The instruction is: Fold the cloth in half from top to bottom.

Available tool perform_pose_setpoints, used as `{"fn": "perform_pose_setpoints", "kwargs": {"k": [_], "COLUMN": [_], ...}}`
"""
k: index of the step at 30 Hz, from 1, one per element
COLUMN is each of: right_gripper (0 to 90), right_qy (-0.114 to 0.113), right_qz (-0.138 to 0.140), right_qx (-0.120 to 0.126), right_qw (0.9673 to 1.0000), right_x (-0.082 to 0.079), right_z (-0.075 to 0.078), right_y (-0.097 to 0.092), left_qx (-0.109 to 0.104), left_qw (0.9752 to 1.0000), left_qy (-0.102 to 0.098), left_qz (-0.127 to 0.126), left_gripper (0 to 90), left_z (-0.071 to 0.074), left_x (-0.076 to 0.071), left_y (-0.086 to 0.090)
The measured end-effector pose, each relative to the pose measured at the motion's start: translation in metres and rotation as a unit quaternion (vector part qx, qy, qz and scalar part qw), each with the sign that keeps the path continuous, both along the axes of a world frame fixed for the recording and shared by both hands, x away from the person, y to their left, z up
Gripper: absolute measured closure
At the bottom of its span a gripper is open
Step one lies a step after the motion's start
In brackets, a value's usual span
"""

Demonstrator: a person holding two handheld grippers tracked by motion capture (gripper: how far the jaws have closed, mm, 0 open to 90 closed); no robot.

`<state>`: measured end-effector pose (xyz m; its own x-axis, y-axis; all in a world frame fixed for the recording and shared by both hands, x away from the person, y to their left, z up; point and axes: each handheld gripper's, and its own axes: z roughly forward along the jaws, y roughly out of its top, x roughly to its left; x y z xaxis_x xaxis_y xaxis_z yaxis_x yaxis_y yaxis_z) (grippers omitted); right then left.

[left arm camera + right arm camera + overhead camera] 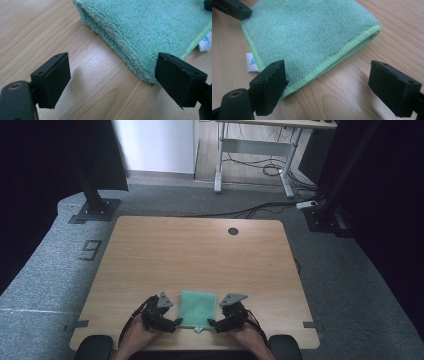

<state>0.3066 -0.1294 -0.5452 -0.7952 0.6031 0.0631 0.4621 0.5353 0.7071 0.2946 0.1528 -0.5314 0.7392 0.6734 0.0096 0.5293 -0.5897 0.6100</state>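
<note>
Lying flat on wooden surface [200,245], near its front edge: folded green cloth [198,308], white label [251,62] at near hem. Left tool [178,322] at cloth's near left corner, jaws wide apart, nothing between pads, one jaw just beside folded edge. Right tool [211,323] at near right corner, jaws likewise apart, stitched hem between them, not pinched

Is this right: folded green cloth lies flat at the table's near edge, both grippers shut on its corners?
Not quite. The green cloth lies folded by the table's near edge, but the left gripper and right gripper are open, nothing clamped, per both gripper views.
</note>
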Motion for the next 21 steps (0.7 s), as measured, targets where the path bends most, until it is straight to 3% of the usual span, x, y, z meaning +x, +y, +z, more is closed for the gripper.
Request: {"fn": "perform_pose_setpoints", "kwargs": {"k": [2,21], "right_gripper": [14.3,14.6], "right_qy": [-0.002,-0.012], "right_qz": [0.000,-0.012], "right_qx": [-0.002,-0.004], "right_qw": [1.0000,0.9998], "right_x": [-0.001,0.013], "right_z": [-0.001,-0.004], "right_y": [0.000,-0.003], "left_qx": [0.006,-0.016], "left_qw": [1.0000,0.9997], "left_qy": [-0.004,-0.007], "left_qz": [0.000,0.019], "left_gripper": [13.1,9.9], "left_z": [-0.001,-0.009], "left_x": [0.000,0.019], "left_y": [-0.002,-0.003]}}
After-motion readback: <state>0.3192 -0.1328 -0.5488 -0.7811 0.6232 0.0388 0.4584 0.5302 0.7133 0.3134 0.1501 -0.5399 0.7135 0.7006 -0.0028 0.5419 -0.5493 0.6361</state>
